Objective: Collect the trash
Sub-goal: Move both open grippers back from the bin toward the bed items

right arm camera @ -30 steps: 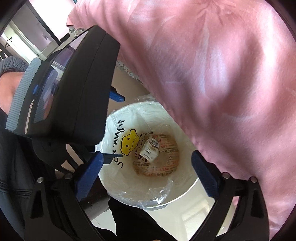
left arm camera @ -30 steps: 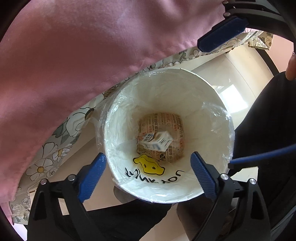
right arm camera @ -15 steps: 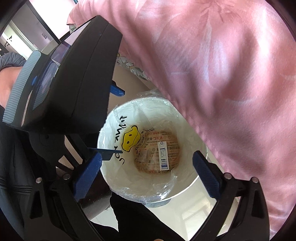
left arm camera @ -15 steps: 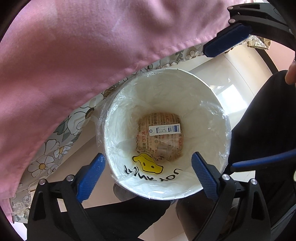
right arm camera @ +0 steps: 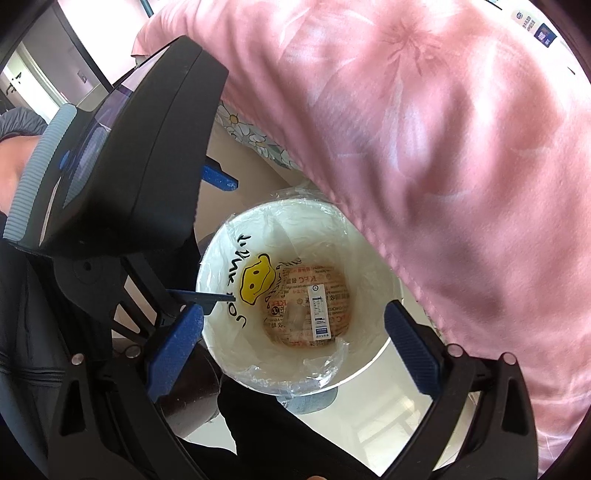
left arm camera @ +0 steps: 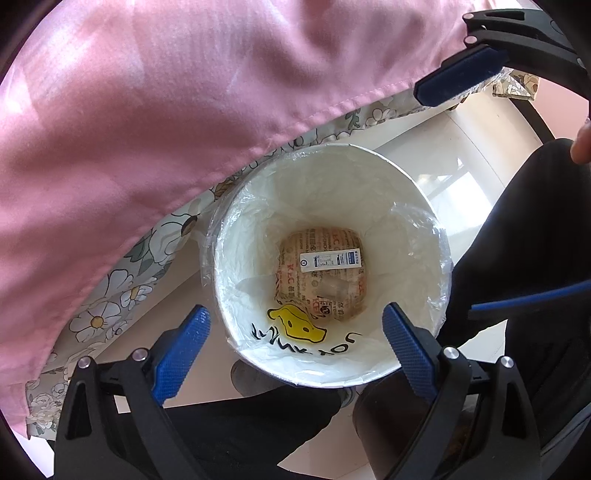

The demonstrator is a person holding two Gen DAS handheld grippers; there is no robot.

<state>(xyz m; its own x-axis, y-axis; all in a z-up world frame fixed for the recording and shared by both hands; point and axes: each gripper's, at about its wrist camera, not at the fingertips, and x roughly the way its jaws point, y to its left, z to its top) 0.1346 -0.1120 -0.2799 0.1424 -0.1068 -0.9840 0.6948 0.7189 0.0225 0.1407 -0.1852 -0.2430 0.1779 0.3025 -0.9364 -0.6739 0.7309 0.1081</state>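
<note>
Both grippers are hovering right over the white trash bin (left arm camera: 332, 177), looking straight down into it. Left gripper (left arm camera: 295, 332) is sitting wide open w/ nothing in it, right gripper (right arm camera: 295, 332) same deal, spread wide and empty. The little white carton (left arm camera: 330, 260) w/ the blue label is lying flat at the bottom of the bin, on top of a printed paper wrapper (left arm camera: 317, 291), so imo that drop is done.

Tips for this bit: I'd be pulling both grippers straight up and away before swinging back toward the bed, bc the clear liner bag (left arm camera: 417, 225) is bunched loose around the rim and a pad could be snagging it and dragging the bin. Also the pink blanket (left arm camera: 147, 129) is hanging over the bin edge, so keeping clear of that.

Count: 1 bin, 1 liner w/ a yellow smiley (left arm camera: 295, 323) printed on it, 1 carton, 1 wrapper, maybe 1 clear plastic thing next to the carton but can't rly tell. Up on the blanket in the right cam there's looking like 1 more piece of packaging (right arm camera: 535, 27) w/ blue print, prob next to grab
</note>
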